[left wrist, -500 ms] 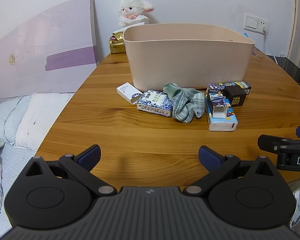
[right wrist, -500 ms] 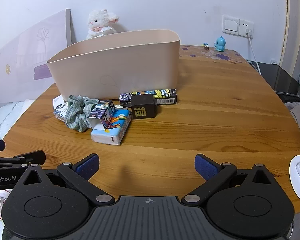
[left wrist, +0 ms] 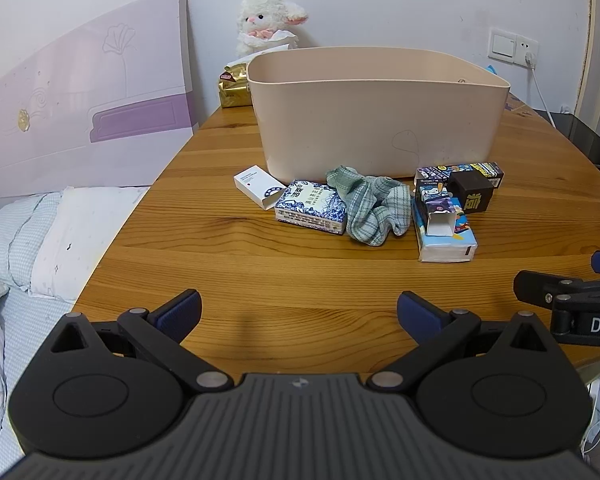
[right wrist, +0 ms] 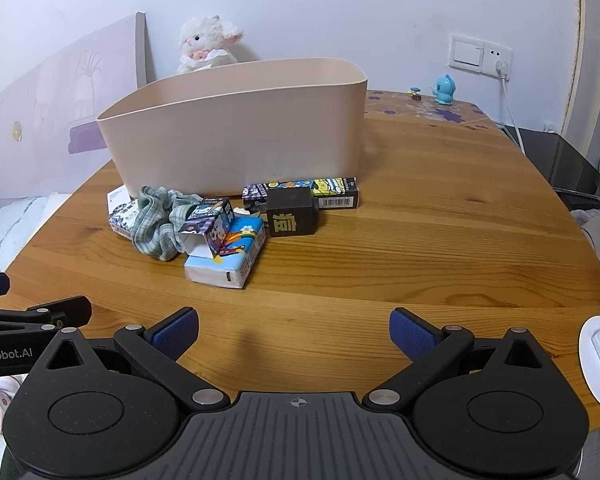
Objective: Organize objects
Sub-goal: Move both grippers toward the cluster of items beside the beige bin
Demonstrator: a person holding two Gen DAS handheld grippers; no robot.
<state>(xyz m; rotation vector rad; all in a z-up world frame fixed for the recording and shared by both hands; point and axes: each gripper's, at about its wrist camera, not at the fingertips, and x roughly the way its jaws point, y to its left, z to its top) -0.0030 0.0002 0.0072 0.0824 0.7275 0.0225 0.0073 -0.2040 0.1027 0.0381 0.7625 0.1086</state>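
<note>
Clutter sits bunched on the wooden table [left wrist: 260, 276] against the beige bin's [left wrist: 376, 120] near wall: checked cloth [left wrist: 370, 204], tissue pack [left wrist: 446, 240], black cube [right wrist: 292, 216]. What the bin holds can't be seen. Left gripper [left wrist: 299, 312] and right gripper [right wrist: 294, 330] hover wide open, holding nothing.

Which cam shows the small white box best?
Left wrist: the small white box lies fully visible left of the blue-and-white tissue pack. The right wrist shows only a corner behind the checked cloth.
</note>
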